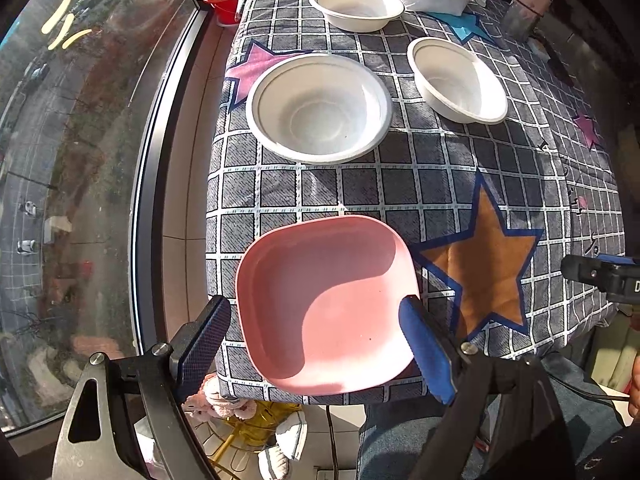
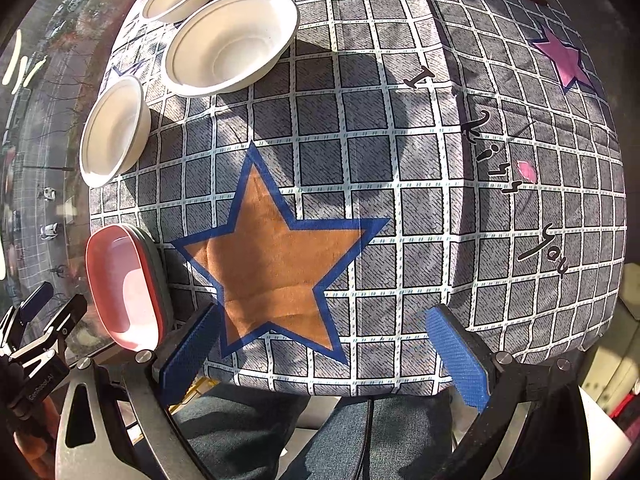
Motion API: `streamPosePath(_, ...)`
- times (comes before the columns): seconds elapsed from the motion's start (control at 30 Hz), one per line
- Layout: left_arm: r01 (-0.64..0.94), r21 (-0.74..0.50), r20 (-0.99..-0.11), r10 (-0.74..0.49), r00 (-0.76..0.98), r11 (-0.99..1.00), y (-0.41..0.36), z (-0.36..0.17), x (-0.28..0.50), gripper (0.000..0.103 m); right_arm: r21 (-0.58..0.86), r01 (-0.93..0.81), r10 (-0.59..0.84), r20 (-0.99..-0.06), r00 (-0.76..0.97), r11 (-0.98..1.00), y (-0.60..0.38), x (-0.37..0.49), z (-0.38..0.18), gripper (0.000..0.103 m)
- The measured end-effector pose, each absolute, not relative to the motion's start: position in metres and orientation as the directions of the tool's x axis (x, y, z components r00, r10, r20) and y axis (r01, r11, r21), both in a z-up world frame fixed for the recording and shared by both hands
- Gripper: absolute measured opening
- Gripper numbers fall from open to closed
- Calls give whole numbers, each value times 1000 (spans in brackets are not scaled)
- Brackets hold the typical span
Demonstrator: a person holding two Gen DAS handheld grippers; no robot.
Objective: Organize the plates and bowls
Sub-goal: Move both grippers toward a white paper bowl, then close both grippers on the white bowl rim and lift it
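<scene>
The pink plate [image 1: 326, 308] sits empty at the table's near edge between the spread fingers of the left gripper [image 1: 316, 344], 3 empty white bowls [image 1: 319, 108] lie beyond, and the right gripper [image 2: 324, 354] hangs apart over the orange star [image 2: 276, 252].

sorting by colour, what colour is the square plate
Pink plate; clearest in the left wrist view.
</scene>
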State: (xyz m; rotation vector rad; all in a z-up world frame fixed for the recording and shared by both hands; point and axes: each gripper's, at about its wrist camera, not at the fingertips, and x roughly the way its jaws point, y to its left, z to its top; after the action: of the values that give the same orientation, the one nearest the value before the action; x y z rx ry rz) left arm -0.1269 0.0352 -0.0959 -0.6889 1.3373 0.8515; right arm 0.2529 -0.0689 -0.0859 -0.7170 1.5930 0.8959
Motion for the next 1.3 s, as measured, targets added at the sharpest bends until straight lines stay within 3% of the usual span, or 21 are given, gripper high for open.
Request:
streamPosePath(0.23, -854, -10, -997, 55, 46, 520, 43, -101, -112, 88, 118, -858, -45, -986, -162, 500, -83, 255, -90, 103)
streamPosePath(0.43, -826, 24, -992, 118, 52, 564, 63, -83, -61, 88, 114, -848, -63, -983, -170, 518, -77, 277, -99, 103)
streamPosePath(0.67, -808, 105, -978, 208, 22, 580, 105, -69, 2, 88, 157, -852, 6, -984, -178, 499, -7, 319, -97, 103)
streamPosePath(1.13, -762, 238, -967, 223, -125, 603, 170, -140, 87, 88, 210, -830, 28, -973, -228, 517, 85, 366, -141, 103)
streamPosePath(1.3, -749, 220, -974, 179, -137, 625, 183, -164, 100, 75, 222, -834, 29, -970, -241, 506, 98, 365, -155, 103)
